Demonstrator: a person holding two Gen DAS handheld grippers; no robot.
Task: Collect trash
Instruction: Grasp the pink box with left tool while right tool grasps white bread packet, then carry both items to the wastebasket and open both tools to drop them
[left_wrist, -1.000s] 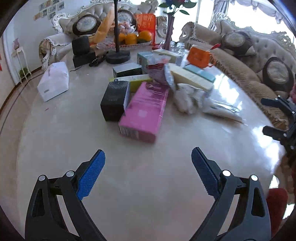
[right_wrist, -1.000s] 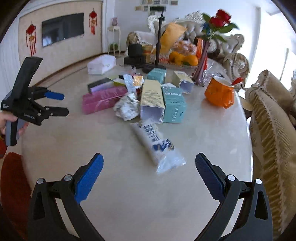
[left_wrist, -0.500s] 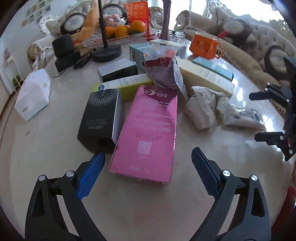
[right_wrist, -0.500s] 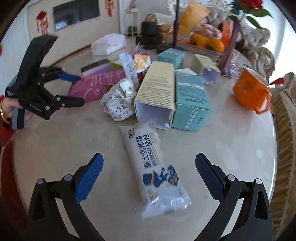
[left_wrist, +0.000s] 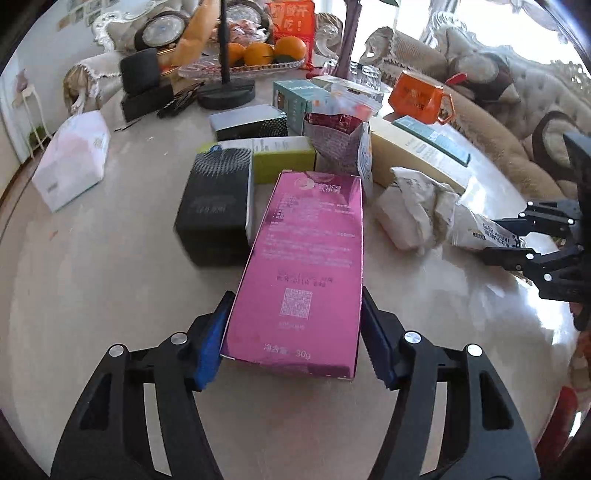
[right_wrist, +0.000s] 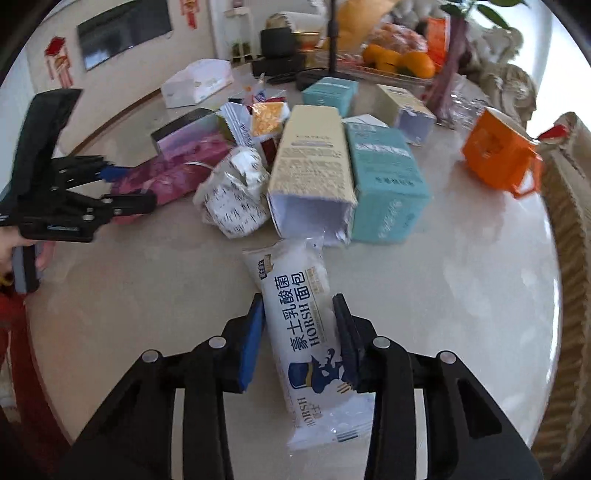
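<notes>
A long pink box (left_wrist: 310, 236) lies on the round marble table (left_wrist: 92, 295) with its near end between the blue pads of my left gripper (left_wrist: 295, 295). The jaws are closing and both pads touch the box's sides. In the right wrist view, a white bread wrapper (right_wrist: 284, 266) with blue print lies lengthwise between the pads of my right gripper (right_wrist: 298, 301). Those jaws are closing too, and the pads pinch the wrapper's edges. Each gripper shows in the other's view: the right gripper (left_wrist: 491, 238) on the wrapper (left_wrist: 476, 232), the left gripper (right_wrist: 133, 188) at the pink box (right_wrist: 177, 173).
A black box (left_wrist: 214, 210) touches the pink box's left side. A crumpled paper ball (right_wrist: 236, 199), a cream carton (right_wrist: 310, 162) and a teal box (right_wrist: 384, 177) lie beyond the wrapper. An orange mug (right_wrist: 498, 155), a white tissue pack (left_wrist: 74, 158) and a fruit tray (left_wrist: 258, 59) stand farther back.
Both grippers have moved forward and down onto the trash pile. Their jaws, wide open before, have closed onto the pink box and the bread wrapper.
</notes>
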